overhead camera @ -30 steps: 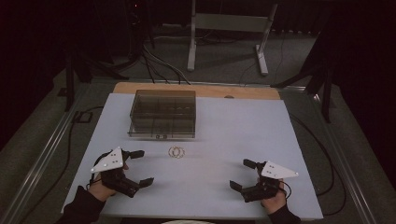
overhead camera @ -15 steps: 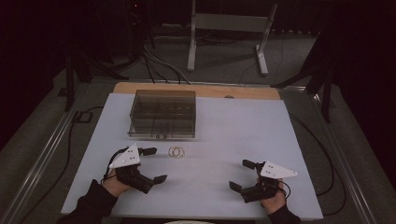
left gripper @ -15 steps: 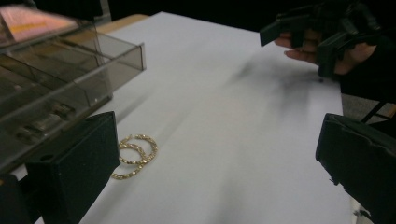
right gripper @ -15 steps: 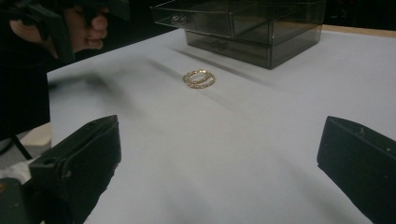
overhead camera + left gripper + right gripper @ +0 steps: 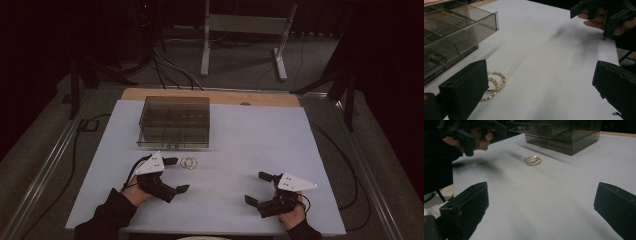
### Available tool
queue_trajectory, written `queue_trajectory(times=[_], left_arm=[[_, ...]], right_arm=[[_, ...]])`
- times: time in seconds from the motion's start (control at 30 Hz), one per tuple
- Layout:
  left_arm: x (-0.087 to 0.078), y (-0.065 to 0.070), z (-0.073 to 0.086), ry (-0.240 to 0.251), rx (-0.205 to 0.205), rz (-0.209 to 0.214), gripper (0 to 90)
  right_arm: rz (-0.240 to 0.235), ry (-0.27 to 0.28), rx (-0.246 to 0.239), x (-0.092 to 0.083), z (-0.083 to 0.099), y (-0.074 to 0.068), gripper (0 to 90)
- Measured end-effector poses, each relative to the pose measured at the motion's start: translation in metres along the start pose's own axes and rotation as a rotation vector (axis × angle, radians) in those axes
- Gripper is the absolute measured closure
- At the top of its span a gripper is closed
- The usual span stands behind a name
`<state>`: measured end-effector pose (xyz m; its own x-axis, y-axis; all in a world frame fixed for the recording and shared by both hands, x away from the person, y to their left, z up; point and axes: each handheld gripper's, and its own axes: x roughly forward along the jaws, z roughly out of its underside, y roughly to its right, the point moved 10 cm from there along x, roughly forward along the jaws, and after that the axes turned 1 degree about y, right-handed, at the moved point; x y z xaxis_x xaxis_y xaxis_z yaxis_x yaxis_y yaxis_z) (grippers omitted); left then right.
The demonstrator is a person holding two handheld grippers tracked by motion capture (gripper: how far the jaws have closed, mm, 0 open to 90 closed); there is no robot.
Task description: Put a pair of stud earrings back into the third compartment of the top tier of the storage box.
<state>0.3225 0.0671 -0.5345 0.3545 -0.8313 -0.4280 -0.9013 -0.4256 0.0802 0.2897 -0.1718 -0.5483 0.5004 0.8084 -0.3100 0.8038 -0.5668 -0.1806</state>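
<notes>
The white tabletop carries a smoked clear drawer box toward its far left. Both claws rest near the front edge: the left claw spread wide, the right claw spread too (nothing between either pair of jaws). Two gold hoop earrings lie overlapping just before the box, just beside the left claw's far jaw

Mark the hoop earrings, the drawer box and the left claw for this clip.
hoop earrings [image 5: 189, 163], high view, where the two gold rings overlap.
drawer box [image 5: 174, 121], high view, middle of its smoky clear top.
left claw [image 5: 176, 175], high view, the open gap midway between its fingertips.
</notes>
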Motion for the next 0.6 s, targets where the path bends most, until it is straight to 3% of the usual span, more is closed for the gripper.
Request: queue_trajectory(times=[0.27, 0.33, 0.47, 0.6], left_arm=[[0.016, -0.004, 0.004, -0.047, -0.025, 0.003, 4.7], [0.020, -0.004, 0.005, -0.070, -0.047, 0.038, 4.9], [0.023, -0.005, 0.007, -0.088, -0.041, 0.034, 6.9], [0.034, -0.006, 0.014, -0.151, -0.004, 0.035, 11.2]], right_arm=[[-0.003, 0.003, 0.006, 0.000, 0.000, 0.000, 0.0], [-0.003, 0.004, 0.004, -0.001, 0.000, 0.000, 0.0], [-0.004, 0.005, 0.010, -0.001, 0.000, 0.000, 0.0], [-0.008, 0.003, 0.011, 0.000, 0.000, 0.000, 0.0]])
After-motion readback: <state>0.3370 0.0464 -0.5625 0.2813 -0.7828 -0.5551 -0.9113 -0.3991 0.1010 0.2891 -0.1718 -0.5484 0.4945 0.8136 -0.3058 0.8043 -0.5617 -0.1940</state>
